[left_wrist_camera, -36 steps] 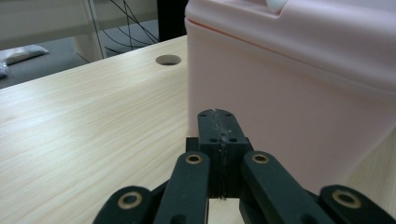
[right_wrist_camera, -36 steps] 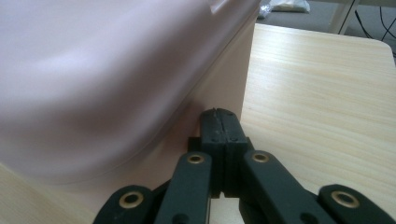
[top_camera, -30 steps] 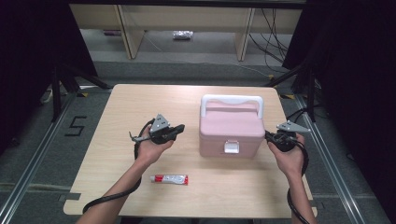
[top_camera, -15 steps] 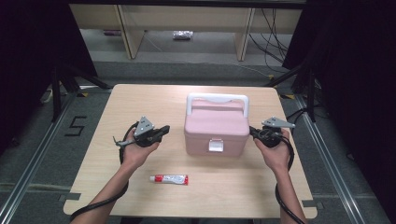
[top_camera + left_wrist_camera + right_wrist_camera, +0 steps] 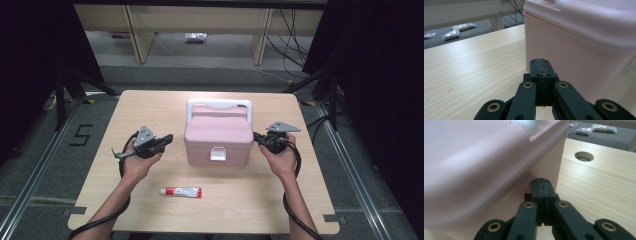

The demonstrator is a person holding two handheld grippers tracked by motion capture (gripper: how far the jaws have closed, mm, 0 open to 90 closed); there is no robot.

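A pink lidded box (image 5: 218, 134) with a white handle and a white front latch stands in the middle of the wooden table (image 5: 150, 105). My left gripper (image 5: 169, 138) lies level just left of the box, jaws shut and empty, with a small gap to the box's left wall. In the left gripper view the shut tips (image 5: 540, 63) point at the pink wall (image 5: 584, 42). My right gripper (image 5: 257, 136) is shut and empty, with its tips at the box's right wall. In the right gripper view those tips (image 5: 541, 181) sit against the pink side (image 5: 474, 165).
A small red-and-white tube (image 5: 181, 192) lies on the table in front of the box, between the person's forearms. A round hole (image 5: 584, 156) is cut in the tabletop beyond the right gripper. Dark floor, shelving legs and cables lie past the table's far edge.
The pink box has slid to the left across the table. The right gripper moved left with it at its right side, and the left gripper drew back to the left.
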